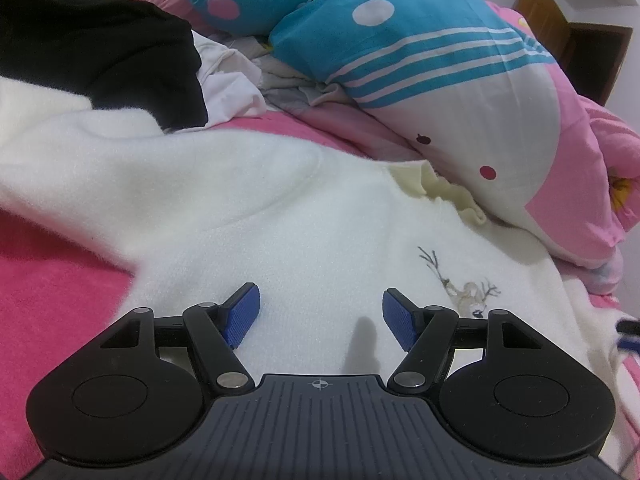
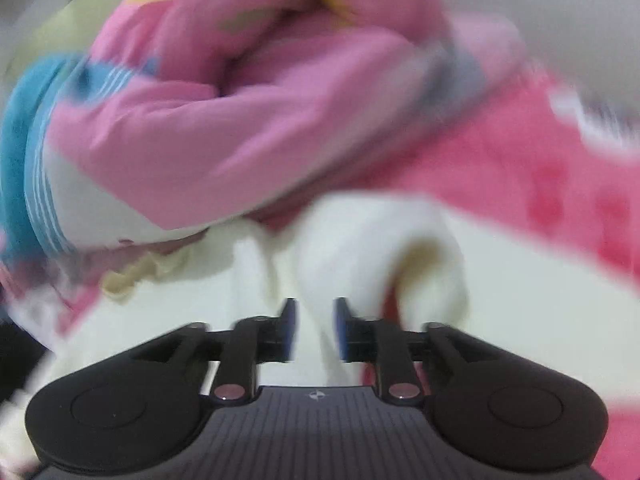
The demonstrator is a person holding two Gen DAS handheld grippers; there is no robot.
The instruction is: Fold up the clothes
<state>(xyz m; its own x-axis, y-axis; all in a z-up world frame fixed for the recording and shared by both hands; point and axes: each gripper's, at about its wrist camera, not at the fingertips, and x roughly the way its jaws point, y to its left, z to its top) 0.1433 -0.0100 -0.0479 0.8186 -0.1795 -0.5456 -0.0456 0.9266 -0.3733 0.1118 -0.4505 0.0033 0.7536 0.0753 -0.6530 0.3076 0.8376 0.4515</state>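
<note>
A white fleece sweater [image 1: 240, 200] lies spread on the pink bed sheet [image 1: 48, 300], with a cream ruffled collar [image 1: 440, 192] and a small deer embroidery [image 1: 468, 288]. My left gripper [image 1: 320, 300] hovers low over the sweater's body, its jaws wide open and nothing between its blue pads [image 1: 242, 312]. The right wrist view is blurred by motion. There my right gripper [image 2: 316, 320] has its jaws partly apart at a rolled fold of the white sweater [image 2: 380, 240]. White fabric shows in the gap, and I cannot tell whether the pads touch it.
A bulky quilt in blue, white and pink [image 1: 400, 60] is heaped along the far side, right against the collar; it also fills the top of the right wrist view [image 2: 200, 140]. A black garment [image 1: 100, 48] and crumpled pale clothes [image 1: 232, 76] lie at the back left.
</note>
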